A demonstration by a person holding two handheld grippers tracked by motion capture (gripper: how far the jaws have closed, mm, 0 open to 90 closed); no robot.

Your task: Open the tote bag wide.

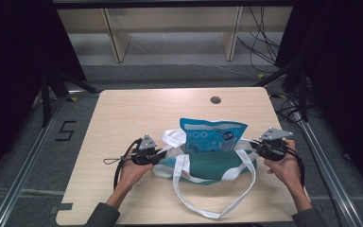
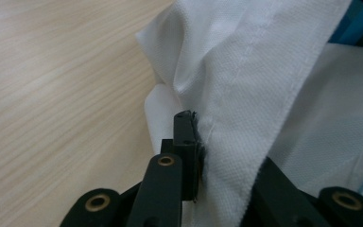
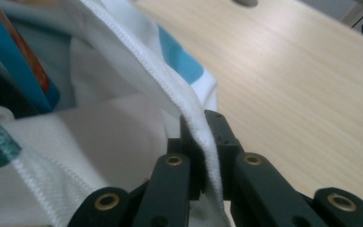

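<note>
White strap loop (image 1: 217, 203): limp, light. Tote bag (image 1: 208, 168), soft cloth; blue pouch (image 1: 211, 135) inside, slippery. Your left gripper (image 1: 163, 155) and right gripper (image 1: 254, 147) each pinch its rim closed; hold the stitched hems.

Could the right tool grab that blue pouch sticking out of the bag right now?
Probably not as things stand: the right tool is shut on the bag edge. The pouch stands close, its top bare, so it would have to let go first.

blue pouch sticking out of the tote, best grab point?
Take the blue pouch by its flat top edge, coming from above. It stands upright, its upper half clear of the bag; its lower half sits inside the bag, whose rims both hand-held grippers pinch at the sides.
</note>
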